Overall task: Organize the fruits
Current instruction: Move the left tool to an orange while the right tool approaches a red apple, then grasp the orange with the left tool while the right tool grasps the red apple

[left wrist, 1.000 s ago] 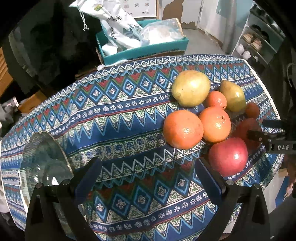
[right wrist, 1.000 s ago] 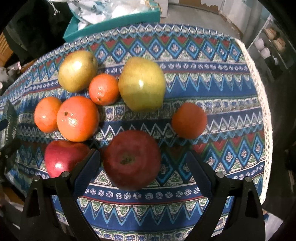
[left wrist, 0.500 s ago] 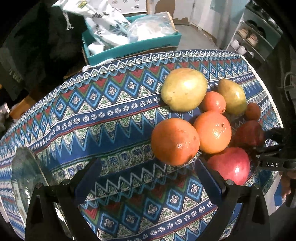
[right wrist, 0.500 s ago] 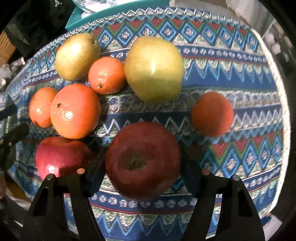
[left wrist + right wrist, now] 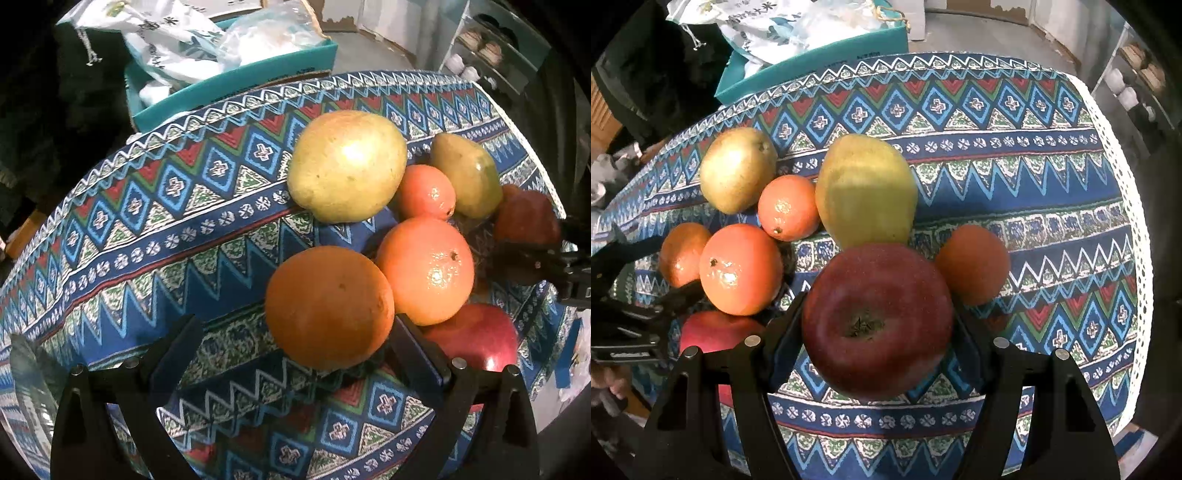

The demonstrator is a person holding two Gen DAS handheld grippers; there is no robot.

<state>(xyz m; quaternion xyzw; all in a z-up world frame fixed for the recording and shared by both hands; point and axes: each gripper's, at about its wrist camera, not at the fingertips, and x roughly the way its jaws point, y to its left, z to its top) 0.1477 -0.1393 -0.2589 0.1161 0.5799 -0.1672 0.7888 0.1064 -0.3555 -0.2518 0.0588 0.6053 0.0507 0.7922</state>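
Right gripper (image 5: 877,332): jaws clamped on the dark apple (image 5: 877,321), lifted just in front of the pear (image 5: 866,195). Left gripper (image 5: 291,350): spread wide, orange (image 5: 328,308) between its fingers, ungripped. Risk: round fruit slipping or rolling off the tablecloth (image 5: 1034,184), nudging neighbours beside the pear.

Two red apples (image 5: 877,321), two yellow-green pears (image 5: 866,195), and four oranges (image 5: 740,273).
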